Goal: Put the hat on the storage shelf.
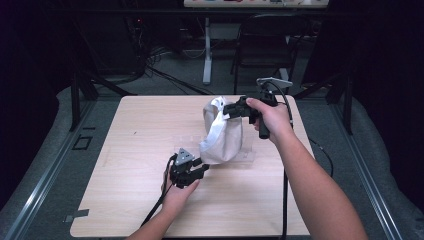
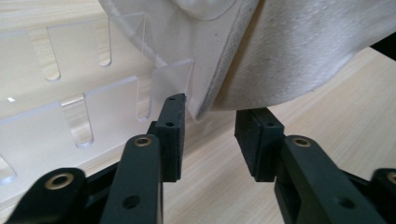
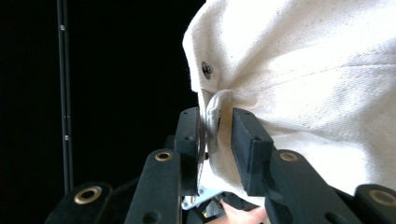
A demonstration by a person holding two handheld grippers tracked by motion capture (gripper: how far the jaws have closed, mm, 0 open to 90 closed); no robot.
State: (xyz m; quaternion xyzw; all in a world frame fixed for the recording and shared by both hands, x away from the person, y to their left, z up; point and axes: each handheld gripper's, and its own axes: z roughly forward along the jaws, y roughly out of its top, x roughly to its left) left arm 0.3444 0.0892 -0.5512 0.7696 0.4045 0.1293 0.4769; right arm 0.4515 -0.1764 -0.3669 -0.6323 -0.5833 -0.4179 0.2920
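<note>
Cream canvas bag (image 1: 222, 131) hangs above the middle-right of the wooden worktop (image 1: 135, 150), lifted by its upper edge. Its lower end sags down to a clear acrylic rack (image 1: 245, 152) lying flat on the worktop; contact with the rack cannot be confirmed from the high view. Bag contents cannot be seen: the fabric bulges, but no opening faces any camera.

Right gripper (image 1: 231, 110), held in the person's right hand (image 1: 272, 117), reaches in from the right at the top of the bag. In the right gripper view, its jaws are pinching a folded hem or strap of the cream fabric (image 3: 212, 116) just below a small dark rivet (image 3: 207, 69). The cloth is bunched between the pads.

Left gripper (image 1: 200, 169), in the left hand (image 1: 177, 192), sits low near the worktop at the bag's lower left corner. In the left gripper view its jaws are spread, with nothing between them. The bag's bottom corner (image 2: 205, 109) hangs just ahead of the gap, apparently not touched by either pad. The left pad (image 2: 172, 130) lies close to an upright tab of the slotted clear acrylic rack (image 2: 70, 126). The slots of the rack hold nothing.
</note>
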